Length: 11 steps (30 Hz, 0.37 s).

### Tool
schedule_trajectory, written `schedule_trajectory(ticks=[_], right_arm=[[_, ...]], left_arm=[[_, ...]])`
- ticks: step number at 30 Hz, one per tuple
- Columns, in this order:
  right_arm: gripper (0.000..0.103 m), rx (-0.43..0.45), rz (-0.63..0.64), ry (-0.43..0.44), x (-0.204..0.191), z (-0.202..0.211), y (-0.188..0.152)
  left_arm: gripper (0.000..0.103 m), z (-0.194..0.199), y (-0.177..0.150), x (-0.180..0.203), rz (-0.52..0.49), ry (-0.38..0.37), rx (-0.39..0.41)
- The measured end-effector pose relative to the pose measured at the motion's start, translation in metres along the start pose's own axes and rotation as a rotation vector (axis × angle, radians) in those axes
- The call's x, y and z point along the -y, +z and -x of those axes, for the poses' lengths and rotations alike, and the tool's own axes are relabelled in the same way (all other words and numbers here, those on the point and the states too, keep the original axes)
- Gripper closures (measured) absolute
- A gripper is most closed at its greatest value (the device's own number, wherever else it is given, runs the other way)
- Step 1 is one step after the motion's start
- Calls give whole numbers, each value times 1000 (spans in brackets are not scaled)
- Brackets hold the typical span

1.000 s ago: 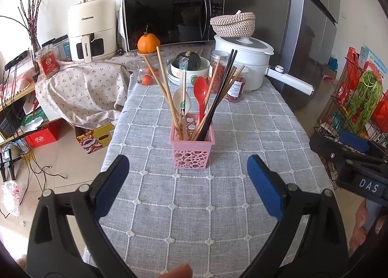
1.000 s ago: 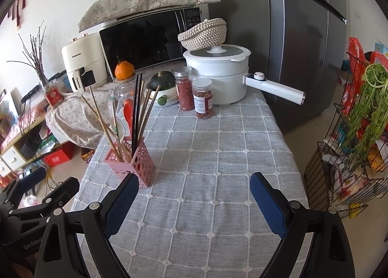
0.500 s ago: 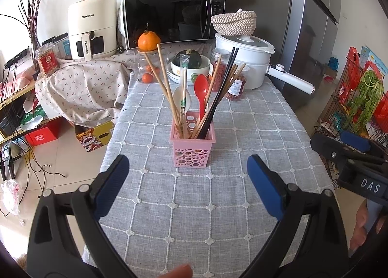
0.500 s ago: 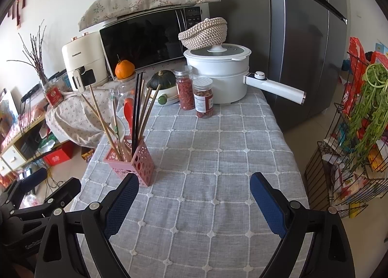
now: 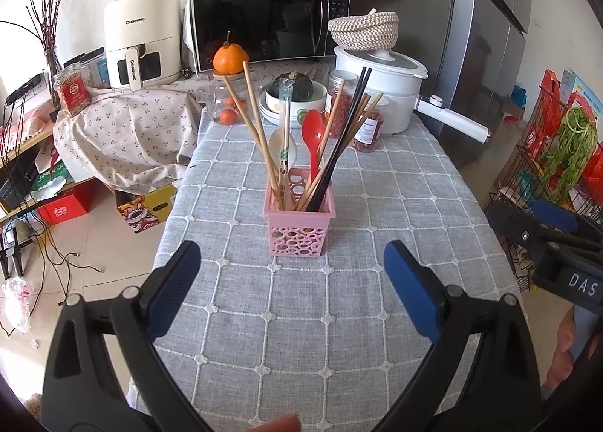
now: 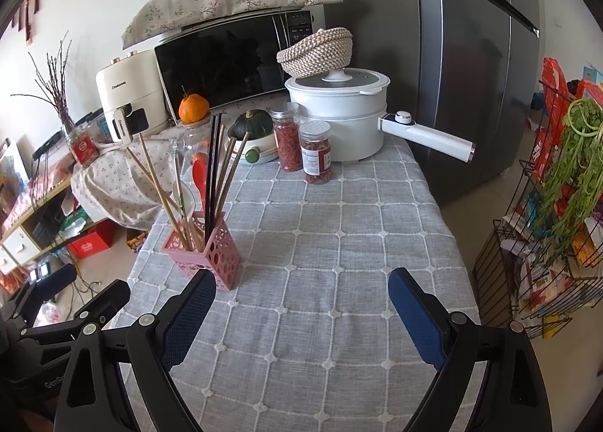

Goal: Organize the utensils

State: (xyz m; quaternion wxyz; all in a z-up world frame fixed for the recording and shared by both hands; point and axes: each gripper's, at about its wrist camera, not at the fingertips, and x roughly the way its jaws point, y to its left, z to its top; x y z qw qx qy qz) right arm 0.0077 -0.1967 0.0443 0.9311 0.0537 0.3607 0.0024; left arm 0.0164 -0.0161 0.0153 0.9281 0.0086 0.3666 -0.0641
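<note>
- Pink holder [image 5: 299,219] upright on grey checked tablecloth [image 5: 301,319], mid-table; already packed with wooden chopsticks [image 5: 252,123], black chopsticks [image 5: 341,138], red spoon [image 5: 312,134], white spoon [image 5: 283,153].
- Long axes of utensils roughly vertical, fanning outward from holder: wooden pair tilted up-left, black pair tilted up-right, red spoon bowl-up near centre.
- Task looks nearly or fully done, judging by no loose utensils seen around holder.
- Risk: top-heavy, light holder; nudge on any leaning stick likely to tip it or spill the lot.
- Risk: chopsticks crossed inside holder; pulling one could drag neighbours out.
- Left gripper [image 5: 292,266] just in front of holder, spread wide, holding nothing.
- Right gripper [image 6: 301,292] to the right of holder, spread wide, empty; left pad close to holder corner in right wrist view, so possible bump.
- Spice jars [image 6: 316,157] and white pot [image 6: 339,123] behind holder, well apart; sweep hazard only on a far reach.
</note>
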Motion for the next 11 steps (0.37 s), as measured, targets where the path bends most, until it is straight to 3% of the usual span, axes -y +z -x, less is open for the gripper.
schedule_trajectory(ticks=[11], right_arm=[[9, -8, -1, 5, 0, 0, 0]], left_arm=[[5, -2, 0, -2, 4, -9, -13]])
